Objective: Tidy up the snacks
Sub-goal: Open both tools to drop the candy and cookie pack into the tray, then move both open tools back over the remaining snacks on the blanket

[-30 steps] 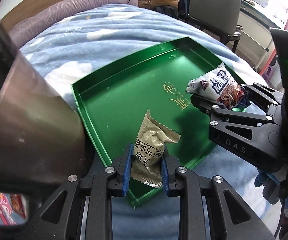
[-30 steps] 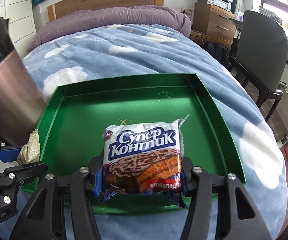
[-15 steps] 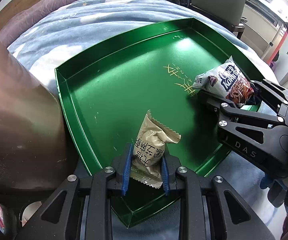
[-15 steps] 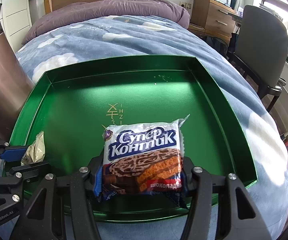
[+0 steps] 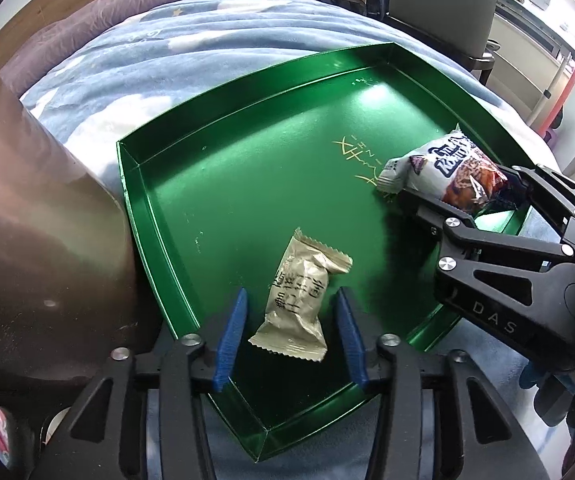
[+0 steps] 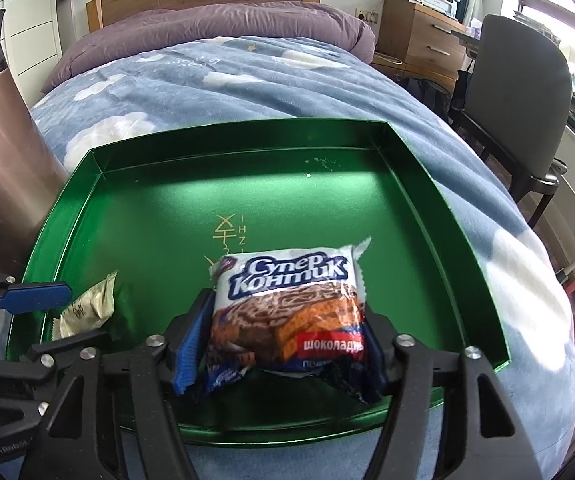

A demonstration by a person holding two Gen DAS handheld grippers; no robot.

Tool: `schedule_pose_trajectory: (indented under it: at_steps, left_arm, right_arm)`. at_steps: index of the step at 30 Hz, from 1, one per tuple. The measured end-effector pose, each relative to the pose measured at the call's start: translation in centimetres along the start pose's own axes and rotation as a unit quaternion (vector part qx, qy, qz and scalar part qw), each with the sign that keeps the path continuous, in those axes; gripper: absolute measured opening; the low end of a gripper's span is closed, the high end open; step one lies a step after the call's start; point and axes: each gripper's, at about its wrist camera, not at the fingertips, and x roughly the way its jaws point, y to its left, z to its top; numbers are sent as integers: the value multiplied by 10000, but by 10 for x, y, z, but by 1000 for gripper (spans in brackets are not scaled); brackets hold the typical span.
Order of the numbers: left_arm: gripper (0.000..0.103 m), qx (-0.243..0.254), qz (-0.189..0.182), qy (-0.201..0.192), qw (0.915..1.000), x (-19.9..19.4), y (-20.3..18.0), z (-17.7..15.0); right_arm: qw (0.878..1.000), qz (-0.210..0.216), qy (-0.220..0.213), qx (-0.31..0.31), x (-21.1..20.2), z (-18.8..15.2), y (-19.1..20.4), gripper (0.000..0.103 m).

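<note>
two grippers are at the near edge of the green tray (image 5: 155,216), and you have one snack at each. your left gripper (image 5: 291,332) has its blue pads (image 5: 231,332) spread apart, with a clear gap on both sides of the beige snack packet (image 5: 301,300); nothing is clamped. that packet lies flat on the tray floor between the pads, near the tray's closest corner, its crimped top end pointing toward the tray's middle. from your right wrist camera the same packet (image 6: 87,308) shows at the tray's near left side, just beside the blue pad (image 6: 35,296) of the left gripper.

your right gripper (image 6: 283,340) is clamped on the white and blue cookie pack (image 6: 291,300), the fingers pressing its two sides. the pack sits over the near right part of the tray, its lower end tucked down between the fingers, and its top reaches the gold lettering (image 6: 229,236) printed in the tray's middle. in the left wrist view this pack (image 5: 447,168) is at the tray's right edge; you cannot tell there whether it touches the floor.

the tray rests on a blue blanket with white clouds (image 6: 247,80). left of the tray stands a brown shiny cylinder (image 5: 27,220), touching its left wall. beyond the tray's right side is a dark chair (image 6: 523,92).
</note>
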Motion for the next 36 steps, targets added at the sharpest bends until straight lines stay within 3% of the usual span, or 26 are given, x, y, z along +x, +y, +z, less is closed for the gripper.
schedule_pose_trajectory:
  at_steps: [4, 6, 12, 23, 31, 36]
  left_arm:
    - [51, 82, 84, -121, 9999, -8, -4, 1]
    - [54, 105, 137, -190, 9997, -13, -4, 0]
    - [54, 160, 196, -349, 9991, -32, -6, -2]
    - [55, 166, 111, -644, 9977, -82, -7, -17]
    - [55, 158, 74, -845, 9963, -129, 1, -48]
    - [55, 118, 244, -989, 9947, -159, 18, -76]
  right_arm:
    - [10000, -46, -46, -50, -8, 2, 1, 89]
    - [9999, -49, -81, -39, -12, 4, 1, 99]
    - [9996, -147, -251, -35, -37, 8, 3, 103]
    - [9981, -365, -503, 54, -96, 9, 12, 103]
    - [9969, -442, -637, 94, -145, 1, 28, 103]
    - [9966, -338, -744, 79, -176, -6, 51, 103]
